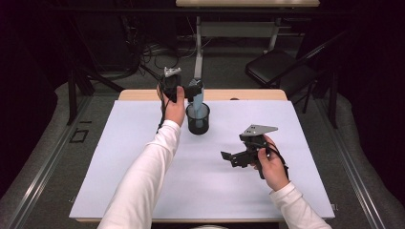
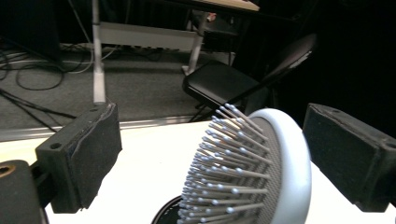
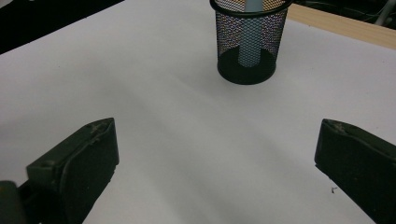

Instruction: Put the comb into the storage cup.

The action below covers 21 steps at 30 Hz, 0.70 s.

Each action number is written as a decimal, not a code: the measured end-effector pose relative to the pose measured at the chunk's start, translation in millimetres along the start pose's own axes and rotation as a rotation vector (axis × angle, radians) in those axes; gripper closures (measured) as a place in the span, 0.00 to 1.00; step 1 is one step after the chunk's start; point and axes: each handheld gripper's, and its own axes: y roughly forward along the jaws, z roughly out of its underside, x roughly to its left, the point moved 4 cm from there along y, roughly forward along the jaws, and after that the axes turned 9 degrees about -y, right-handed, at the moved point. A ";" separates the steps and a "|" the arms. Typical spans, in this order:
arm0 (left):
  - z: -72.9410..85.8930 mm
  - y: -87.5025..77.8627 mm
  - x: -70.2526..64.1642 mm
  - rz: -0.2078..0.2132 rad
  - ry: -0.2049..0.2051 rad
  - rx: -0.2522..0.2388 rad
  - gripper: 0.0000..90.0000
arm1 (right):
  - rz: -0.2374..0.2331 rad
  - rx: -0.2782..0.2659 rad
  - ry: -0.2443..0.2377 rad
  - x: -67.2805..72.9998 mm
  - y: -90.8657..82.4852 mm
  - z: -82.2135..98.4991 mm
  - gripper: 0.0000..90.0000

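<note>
High view: left tool (image 1: 187, 90) sits at upper centre beside the hairbrush (image 1: 196, 91), which stands in the mesh cup (image 1: 198, 119); contact unclear here. Right tool (image 1: 234, 156), lower right over the bench (image 1: 143, 157), jaws apart.

Left gripper view: jaws apart, clear of the brush head between them.

Right gripper view: jaws apart, nothing between; cup at top centre.

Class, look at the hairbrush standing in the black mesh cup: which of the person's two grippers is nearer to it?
The left. The left gripper is at the hairbrush, its open jaws either side of the brush head above the mesh cup. The right gripper hovers open over the table, well apart.
</note>
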 end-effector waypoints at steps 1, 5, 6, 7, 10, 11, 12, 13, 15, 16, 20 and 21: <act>0.1 0.0 0.3 0.004 -0.002 0.004 0.06 | -0.001 0.000 0.001 0.1 0.1 0.0 0.00; 0.3 0.2 0.6 0.001 0.008 0.014 0.01 | 0.000 -0.001 0.001 0.1 0.3 0.0 0.00; 0.5 0.4 0.6 0.000 0.012 0.016 0.01 | -0.001 -0.001 0.000 0.0 0.2 0.1 0.00; 0.8 0.7 0.4 0.001 0.014 0.020 0.01 | -0.001 -0.001 0.002 0.2 0.1 0.1 0.00; 1.2 0.7 0.5 -0.007 0.027 0.028 0.01 | -0.002 0.000 0.001 0.1 -0.1 0.0 0.00; 1.1 0.5 0.4 -0.007 0.029 0.029 0.01 | -0.001 0.000 0.002 0.0 -0.1 0.1 0.00; 1.0 0.3 0.4 -0.009 0.032 0.028 0.01 | -0.001 0.000 0.002 0.0 -0.1 0.1 0.00; 0.9 0.2 0.4 -0.012 0.035 0.029 0.01 | -0.002 0.000 0.002 0.0 -0.1 0.1 0.00; 0.9 0.0 0.5 -0.012 0.034 0.030 0.01 | -0.002 0.000 0.002 0.1 -0.1 0.0 0.00; 0.9 0.0 0.5 -0.011 0.033 0.030 0.01 | -0.001 0.000 0.001 0.1 -0.1 0.0 0.00; 1.2 0.1 0.6 -0.013 0.038 0.036 0.01 | -0.001 0.000 0.001 0.1 -0.1 0.1 0.00; 1.3 0.1 0.6 -0.015 0.039 0.037 0.01 | -0.002 0.000 0.002 0.1 -0.1 0.0 0.00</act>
